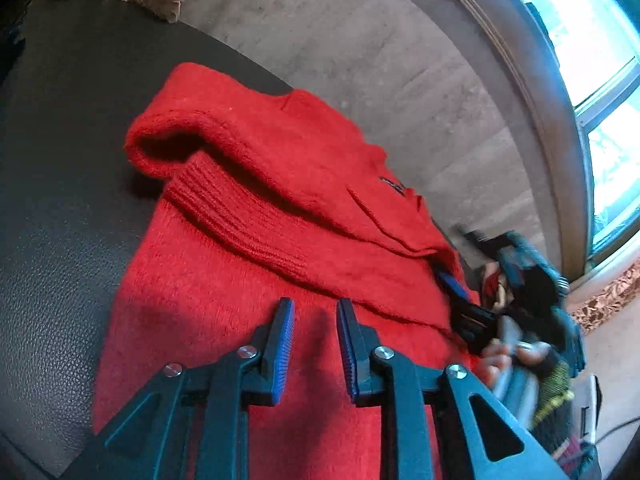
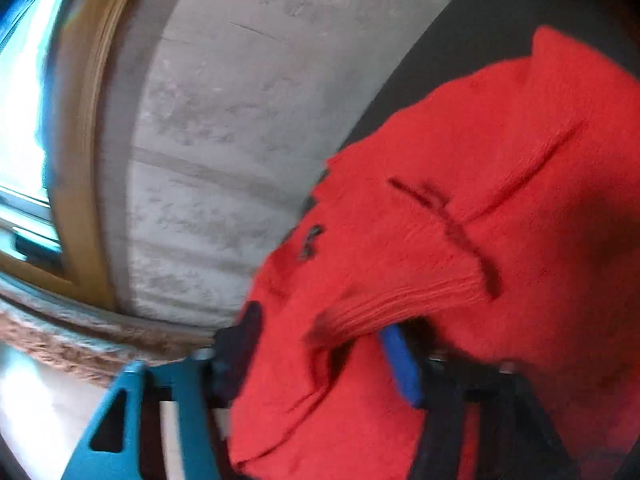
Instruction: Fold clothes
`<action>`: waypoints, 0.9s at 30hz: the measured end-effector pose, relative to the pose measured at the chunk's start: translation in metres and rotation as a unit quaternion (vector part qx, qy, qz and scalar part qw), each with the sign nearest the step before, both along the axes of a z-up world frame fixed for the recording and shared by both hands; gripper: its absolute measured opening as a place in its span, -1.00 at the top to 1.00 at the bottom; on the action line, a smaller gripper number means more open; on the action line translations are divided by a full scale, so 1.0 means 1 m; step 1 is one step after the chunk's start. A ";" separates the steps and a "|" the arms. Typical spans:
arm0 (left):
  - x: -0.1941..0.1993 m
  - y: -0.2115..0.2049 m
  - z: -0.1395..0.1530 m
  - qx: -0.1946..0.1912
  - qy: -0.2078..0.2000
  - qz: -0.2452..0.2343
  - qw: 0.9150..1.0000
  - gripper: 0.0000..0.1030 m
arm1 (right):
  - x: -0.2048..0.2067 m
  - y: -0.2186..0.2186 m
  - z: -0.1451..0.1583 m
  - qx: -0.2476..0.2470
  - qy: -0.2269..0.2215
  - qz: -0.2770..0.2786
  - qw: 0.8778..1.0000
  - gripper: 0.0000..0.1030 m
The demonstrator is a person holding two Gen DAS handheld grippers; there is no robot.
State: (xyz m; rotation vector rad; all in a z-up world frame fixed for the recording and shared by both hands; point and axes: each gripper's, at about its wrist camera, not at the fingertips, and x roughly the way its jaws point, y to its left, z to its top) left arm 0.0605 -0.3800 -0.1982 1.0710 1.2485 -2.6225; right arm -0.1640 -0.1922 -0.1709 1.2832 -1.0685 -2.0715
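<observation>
My left gripper (image 1: 315,344) sits at the bottom centre of the left wrist view with its two blue-padded fingers (image 1: 285,344) apart and nothing between them; it hangs just over the lower body of the red sweater (image 1: 248,216), and I cannot tell whether the tips touch the knit. Out from there, the sweater spreads up and to the left over the black leather-look desk (image 1: 60,208), with a folded-over layer ending in a ribbed band (image 1: 240,224) running diagonally from middle left down to the right. That band's line is the long axis I judge the next fold must follow.

At the right edge of the same view, my right gripper (image 1: 460,300) meets the fold's lower right end, blurred. In the right wrist view the right gripper (image 2: 320,352) has red knit bunched between its fingers, one blue pad (image 2: 400,364) showing beside the gathered ribbing, so I read it as clamped on the sweater, though blur leaves the contact soft.

So the right gripper owns the fold's right end, while the free left end of the band lies up and to the left of my left gripper, near but not under it. Beyond the desk lie a grey tiled floor (image 1: 380,60) and a bright window (image 1: 608,80) at upper right.
</observation>
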 end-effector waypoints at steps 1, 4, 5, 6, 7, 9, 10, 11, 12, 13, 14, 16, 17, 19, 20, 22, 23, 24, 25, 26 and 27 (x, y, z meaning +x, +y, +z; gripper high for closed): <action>0.002 -0.003 0.000 0.011 0.005 0.002 1.000 0.59 | -0.002 -0.001 0.002 0.008 0.006 0.008 1.000 0.46; 0.009 -0.014 0.001 0.044 0.021 0.013 0.999 0.55 | -0.008 -0.002 0.009 0.032 0.025 0.034 0.999 0.69; 0.011 -0.019 0.003 0.054 0.028 0.020 0.998 0.55 | -0.010 -0.003 0.011 0.040 0.031 0.043 0.998 0.69; 0.013 -0.024 0.005 0.063 0.034 0.028 0.997 0.53 | -0.011 -0.003 0.013 0.048 0.037 0.051 0.997 0.69; 0.013 -0.027 0.007 0.067 0.038 0.033 0.996 0.52 | -0.013 -0.004 0.015 0.056 0.043 0.060 0.996 0.69; 0.011 -0.030 0.011 0.068 0.041 0.041 0.996 0.50 | -0.017 -0.005 0.020 0.071 0.056 0.078 0.993 0.73; 0.009 -0.031 0.012 0.066 0.041 0.043 0.996 0.50 | -0.017 -0.007 0.031 0.074 0.073 0.088 0.991 0.74; 0.008 -0.030 0.013 0.062 0.039 0.043 0.996 0.50 | -0.017 -0.009 0.042 0.076 0.091 0.097 0.988 0.74; 0.006 -0.028 0.012 0.060 0.037 0.042 0.997 0.49 | -0.014 -0.007 0.054 0.080 0.109 0.104 0.985 0.74; 0.006 -0.027 0.011 0.061 0.034 0.039 0.997 0.49 | -0.012 -0.005 0.065 0.083 0.127 0.111 0.982 0.74; 0.006 -0.025 0.009 0.060 0.031 0.038 0.997 0.48 | -0.010 -0.004 0.077 0.087 0.145 0.118 0.979 0.74; 0.007 -0.024 0.006 0.062 0.028 0.038 0.997 0.48 | -0.005 0.004 0.092 0.092 0.173 0.125 0.973 0.74; 0.008 -0.023 0.005 0.064 0.026 0.039 0.997 0.48 | -0.003 0.011 0.093 0.095 0.177 0.122 0.972 0.74; 0.009 -0.023 0.002 0.073 0.026 0.041 0.996 0.48 | -0.004 0.027 0.081 0.109 0.165 0.110 0.974 0.74; 0.008 -0.023 0.002 0.078 0.029 0.042 0.996 0.48 | -0.005 0.035 0.075 0.116 0.158 0.104 0.975 0.74; 0.006 -0.025 0.004 0.080 0.032 0.045 0.995 0.48 | -0.009 0.049 0.052 0.128 0.131 0.094 0.979 0.74; 0.006 -0.025 0.005 0.081 0.034 0.046 0.995 0.48 | -0.011 0.056 0.040 0.134 0.117 0.089 0.980 0.74; 0.005 -0.026 0.006 0.082 0.035 0.048 0.995 0.47 | -0.011 0.060 0.034 0.137 0.113 0.090 0.980 0.74; 0.004 -0.028 0.007 0.085 0.038 0.052 0.994 0.46 | -0.010 0.063 0.028 0.141 0.110 0.090 0.980 0.74; 0.004 -0.029 0.009 0.088 0.040 0.056 0.994 0.45 | -0.010 0.066 0.022 0.144 0.107 0.091 0.980 0.74; 0.001 -0.032 0.009 0.090 0.039 0.062 0.993 0.45 | -0.010 0.069 0.016 0.147 0.104 0.092 0.979 0.75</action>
